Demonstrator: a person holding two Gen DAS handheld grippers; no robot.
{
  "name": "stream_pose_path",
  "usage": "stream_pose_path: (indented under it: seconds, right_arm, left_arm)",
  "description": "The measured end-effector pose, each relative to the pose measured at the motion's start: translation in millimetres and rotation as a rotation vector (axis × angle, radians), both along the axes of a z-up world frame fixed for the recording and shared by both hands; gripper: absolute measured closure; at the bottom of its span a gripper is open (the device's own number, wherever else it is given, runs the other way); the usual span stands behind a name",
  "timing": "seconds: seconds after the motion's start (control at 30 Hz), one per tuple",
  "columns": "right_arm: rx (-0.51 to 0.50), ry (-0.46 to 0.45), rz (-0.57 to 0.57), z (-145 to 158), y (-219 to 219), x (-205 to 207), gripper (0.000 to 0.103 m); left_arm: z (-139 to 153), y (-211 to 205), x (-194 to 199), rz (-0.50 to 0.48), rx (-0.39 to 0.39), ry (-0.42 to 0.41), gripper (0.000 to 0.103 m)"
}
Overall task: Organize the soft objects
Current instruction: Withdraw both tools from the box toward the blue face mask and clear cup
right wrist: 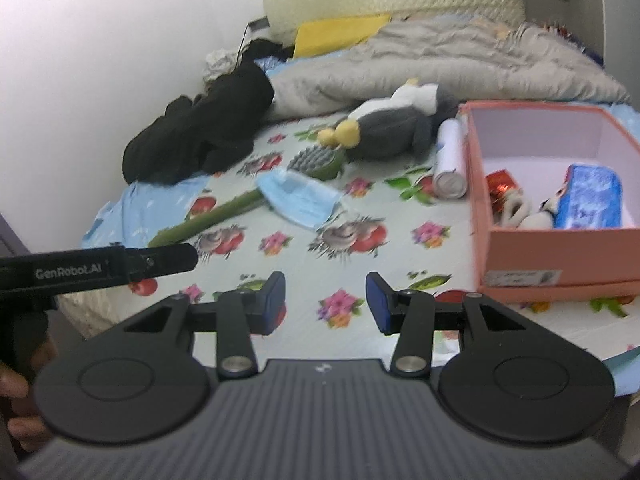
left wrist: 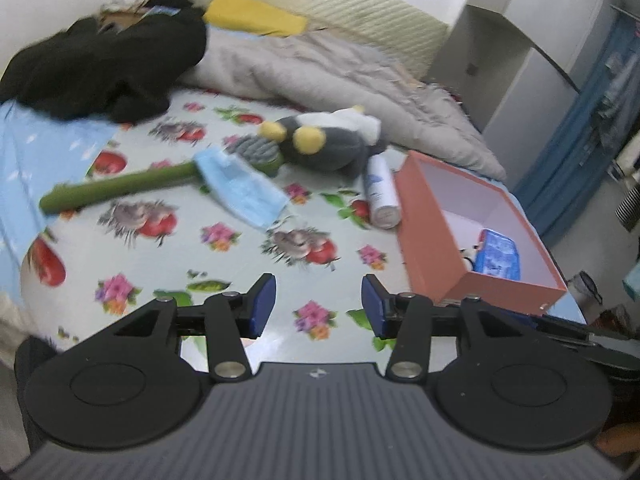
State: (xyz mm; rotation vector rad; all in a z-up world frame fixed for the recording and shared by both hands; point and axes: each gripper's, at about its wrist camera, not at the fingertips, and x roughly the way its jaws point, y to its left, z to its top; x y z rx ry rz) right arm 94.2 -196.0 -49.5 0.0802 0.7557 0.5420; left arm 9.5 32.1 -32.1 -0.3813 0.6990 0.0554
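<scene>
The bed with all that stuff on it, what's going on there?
A person holds a two-finger gripper in each hand over a floral bedsheet. The left gripper and right gripper are both open and empty. A plush penguin, blue face mask and green brush lie loose beside a pink box already holding a few items.

a floral-sheeted bed (left wrist: 224, 256) carries a plush penguin (left wrist: 328, 140), face mask (left wrist: 240, 188), bottle (left wrist: 380, 192) and pink box (left wrist: 432, 240).

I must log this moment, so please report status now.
Left gripper and right gripper open, empty. Penguin plush on bed, outside pink box. Face mask lies nearer.
</scene>
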Motion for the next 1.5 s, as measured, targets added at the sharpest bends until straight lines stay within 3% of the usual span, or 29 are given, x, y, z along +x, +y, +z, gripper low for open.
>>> stream_pose_path:
  seconds: [0.33,0.67,1.13,1.5]
  right_arm:
    - [-0.044,0.029,0.002,-13.5,28.0,45.3,0.055]
    - [-0.041,0.09,-0.025,-36.1,48.6,121.6,0.055]
    - [-0.007,0.192,0.01,-83.7,90.2,234.0,0.056]
    - [0.024,0.238,0.018,-125.0,133.1,298.0,0.06]
  left_arm:
    - [-36.9,42.4,45.5,0.083,-0.077,0.061,0.049]
    - [-78.9,68.7,117.4,0.115,-0.132,0.137,0.049]
    - [-137.6,99.9,211.0,0.193,-0.215,0.168,0.049]
    - [-167.2,114.0,256.6,0.254,-0.195,0.161,0.05]
